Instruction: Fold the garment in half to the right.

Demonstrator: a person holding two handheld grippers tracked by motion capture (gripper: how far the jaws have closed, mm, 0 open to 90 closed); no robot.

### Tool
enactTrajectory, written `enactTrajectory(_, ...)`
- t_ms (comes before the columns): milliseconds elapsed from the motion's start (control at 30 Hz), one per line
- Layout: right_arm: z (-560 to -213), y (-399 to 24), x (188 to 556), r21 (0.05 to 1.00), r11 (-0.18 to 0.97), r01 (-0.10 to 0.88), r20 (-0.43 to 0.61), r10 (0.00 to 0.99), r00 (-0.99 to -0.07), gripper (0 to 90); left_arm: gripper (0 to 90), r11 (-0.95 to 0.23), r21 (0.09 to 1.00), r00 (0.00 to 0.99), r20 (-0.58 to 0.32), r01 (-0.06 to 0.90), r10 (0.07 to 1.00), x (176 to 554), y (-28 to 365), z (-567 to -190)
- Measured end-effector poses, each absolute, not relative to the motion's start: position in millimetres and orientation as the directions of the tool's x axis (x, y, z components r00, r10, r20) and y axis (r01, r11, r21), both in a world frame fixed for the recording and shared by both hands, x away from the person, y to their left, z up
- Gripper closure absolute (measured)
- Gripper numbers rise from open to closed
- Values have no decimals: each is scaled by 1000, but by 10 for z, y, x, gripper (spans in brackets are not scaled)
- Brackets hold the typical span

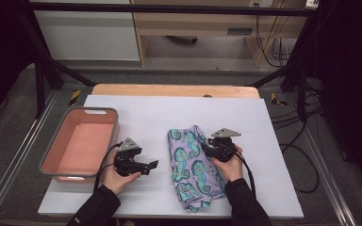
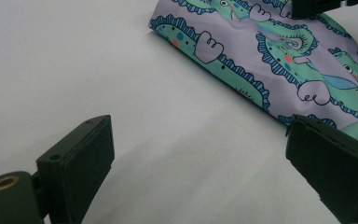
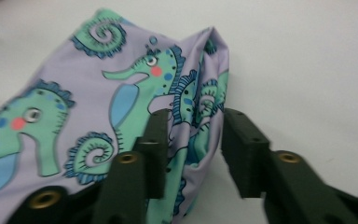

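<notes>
From the high view, the left gripper (image 1: 152, 165) lies level on the white table (image 1: 273, 188), jaws wide with nothing between them, the folded seahorse cloth (image 1: 191, 165) just beyond its tips; the pink basin (image 1: 82, 141) sits behind it. The right gripper (image 1: 206, 149) rests at the cloth's right edge.

In the left gripper view, the left gripper (image 2: 198, 172) stands wide — the cloth (image 2: 279, 65) ahead and to the right.

In the right gripper view, the right gripper (image 3: 193, 144) is partly open, the cloth's (image 3: 98, 116) rumpled edge between its jaws — not pinched.

Counted on the table: one cloth (image 1: 194, 165), one pink bin (image 1: 82, 142), two grippers, left (image 1: 152, 165) and right (image 1: 204, 149).
</notes>
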State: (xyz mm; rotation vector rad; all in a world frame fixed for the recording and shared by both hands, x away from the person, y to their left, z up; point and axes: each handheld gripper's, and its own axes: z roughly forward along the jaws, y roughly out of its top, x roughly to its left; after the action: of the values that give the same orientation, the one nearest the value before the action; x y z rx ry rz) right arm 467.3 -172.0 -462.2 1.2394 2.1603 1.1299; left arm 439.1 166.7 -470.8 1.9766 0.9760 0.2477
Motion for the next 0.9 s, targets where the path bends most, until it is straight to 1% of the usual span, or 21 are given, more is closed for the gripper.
enactTrajectory(33,-4570,-1740,4610,816,271,511,53,845,-533,484,73,-293,789,670,-191,539,718,4391,1667,-4706)
enactTrajectory(100,-4485,-1760,4468,829,278,486,47,830,-555,432,73,-294,788,671,-193,541,715,4394,1666,-4701)
enactTrajectory(200,-4411,-1752,4243,843,294,451,54,787,-614,426,73,-294,789,673,-193,539,714,4412,1642,-4661)
enactTrajectory(267,-4393,-1726,4088,844,307,439,65,754,-654,461,73,-293,788,674,-200,542,711,4439,1615,-4623)
enactTrajectory(367,-4409,-1668,3900,843,311,439,98,714,-693,544,77,-283,785,668,-211,551,714,4524,1536,-4575)
enactTrajectory(433,-4442,-1621,3790,832,324,449,115,692,-712,635,158,-269,792,669,-222,548,710,4593,1477,-4565)
enactTrajectory(467,-4458,-1602,3757,831,325,452,122,686,-718,665,188,-258,795,661,-225,549,716,4650,1429,-4562)
enactTrajectory(500,-4487,-1573,3705,825,332,457,133,672,-728,713,203,-252,790,656,-235,559,717,4682,1389,-4564)
enactTrajectory(633,-4593,-1480,3574,803,365,472,147,645,-750,860,293,-256,787,636,-213,561,741,4850,1195,-4579)
enactTrajectory(733,-4663,-1419,3522,790,389,474,148,629,-763,897,321,-239,775,608,-224,585,762,4982,1073,-4625)
enactTrajectory(833,-4747,-1371,3492,773,422,474,135,621,-772,899,364,-231,764,577,-217,603,787,5084,1015,-4672)
enactTrajectory(867,-4760,-1367,3488,774,423,471,131,620,-774,900,378,-213,763,568,-234,611,789,5117,1011,-4693)
enactTrajectory(900,-4775,-1362,3481,773,431,466,123,619,-776,900,415,-189,762,560,-260,619,787,5141,1006,-4712)
